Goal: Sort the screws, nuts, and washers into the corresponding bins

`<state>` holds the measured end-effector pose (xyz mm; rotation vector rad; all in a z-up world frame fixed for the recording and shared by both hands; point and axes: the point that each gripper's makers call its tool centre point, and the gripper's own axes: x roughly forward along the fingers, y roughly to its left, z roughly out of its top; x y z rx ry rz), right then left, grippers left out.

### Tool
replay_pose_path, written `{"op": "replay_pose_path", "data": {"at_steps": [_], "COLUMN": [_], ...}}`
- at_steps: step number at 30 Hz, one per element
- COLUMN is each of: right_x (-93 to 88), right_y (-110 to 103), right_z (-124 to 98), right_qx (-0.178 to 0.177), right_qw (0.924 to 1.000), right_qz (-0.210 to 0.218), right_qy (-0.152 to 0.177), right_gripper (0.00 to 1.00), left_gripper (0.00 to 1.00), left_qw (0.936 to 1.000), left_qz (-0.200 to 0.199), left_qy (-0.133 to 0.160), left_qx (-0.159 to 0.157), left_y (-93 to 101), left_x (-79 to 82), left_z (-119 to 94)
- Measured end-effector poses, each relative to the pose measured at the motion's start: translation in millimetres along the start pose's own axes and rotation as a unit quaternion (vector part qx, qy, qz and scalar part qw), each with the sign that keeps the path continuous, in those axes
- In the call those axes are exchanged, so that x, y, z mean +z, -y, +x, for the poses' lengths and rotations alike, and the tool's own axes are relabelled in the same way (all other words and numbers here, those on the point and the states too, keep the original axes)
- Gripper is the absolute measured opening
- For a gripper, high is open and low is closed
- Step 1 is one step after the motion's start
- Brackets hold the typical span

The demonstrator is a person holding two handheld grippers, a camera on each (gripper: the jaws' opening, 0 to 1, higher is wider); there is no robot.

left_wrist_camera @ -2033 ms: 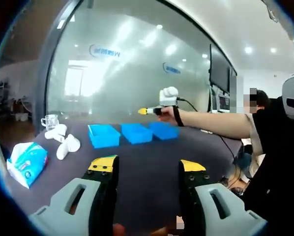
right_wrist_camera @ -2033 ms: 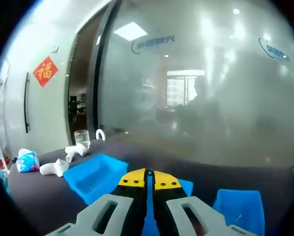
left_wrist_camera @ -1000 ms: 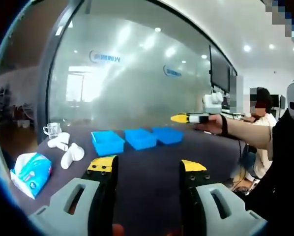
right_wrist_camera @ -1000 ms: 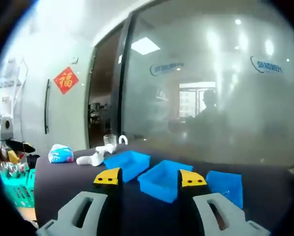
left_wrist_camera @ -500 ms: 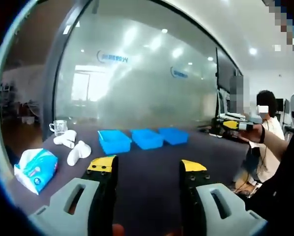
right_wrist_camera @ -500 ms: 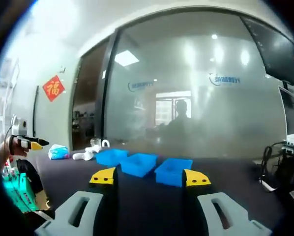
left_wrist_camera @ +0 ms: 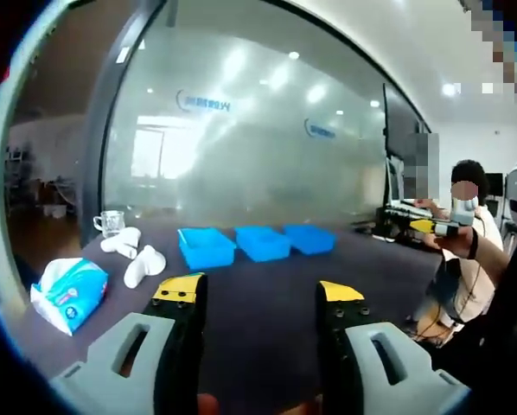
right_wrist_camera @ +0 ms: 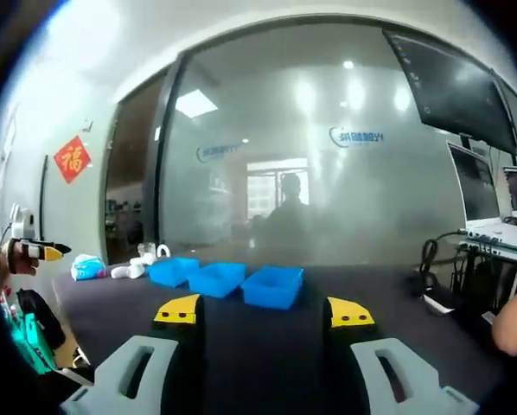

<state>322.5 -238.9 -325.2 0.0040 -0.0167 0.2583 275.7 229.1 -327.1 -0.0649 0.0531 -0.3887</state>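
Three blue bins [left_wrist_camera: 263, 243] stand in a row at the middle of the dark table [left_wrist_camera: 258, 277]. In the right gripper view the same bins [right_wrist_camera: 217, 278] lie well ahead of me. My left gripper [left_wrist_camera: 258, 291] is open with nothing between its yellow-tipped jaws, held back from the bins. My right gripper [right_wrist_camera: 264, 310] is also open and holds nothing. It shows at the right of the left gripper view, my right gripper [left_wrist_camera: 436, 226] in a hand, off the table's end. My left gripper [right_wrist_camera: 34, 249] shows at the far left of the right gripper view. What lies inside the bins is too small to tell.
A tissue pack [left_wrist_camera: 68, 294], white rolled objects [left_wrist_camera: 133, 259] and a glass cup [left_wrist_camera: 110, 222] sit left of the bins. A frosted glass wall [left_wrist_camera: 241, 147] stands behind the table. A laptop [right_wrist_camera: 492, 207] and cables [right_wrist_camera: 431, 259] are at the right, a green basket [right_wrist_camera: 25, 337] at the left.
My right gripper was shut just above the bins; it has opened and pulled far back from them to the table's end. My left gripper has stayed open and shifted only slightly.
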Motion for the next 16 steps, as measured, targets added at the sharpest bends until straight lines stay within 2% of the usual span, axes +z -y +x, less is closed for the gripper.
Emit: {"op": "replay_pose_path", "data": {"at_steps": [16], "right_x": [0.2], "right_y": [-7.0], "right_z": [-1.3], "right_qx": [0.001], "right_qw": [1.0000], "right_qz": [-0.006], "right_qy": [-0.001], "right_gripper": [0.51], "left_gripper": [0.49], "left_qw": [1.0000], "left_qz": [-0.004], "left_qy": [0.000], "left_qx": [0.004], "left_y": [-4.1], "left_x": [-2.1], "left_z": [0.1]}}
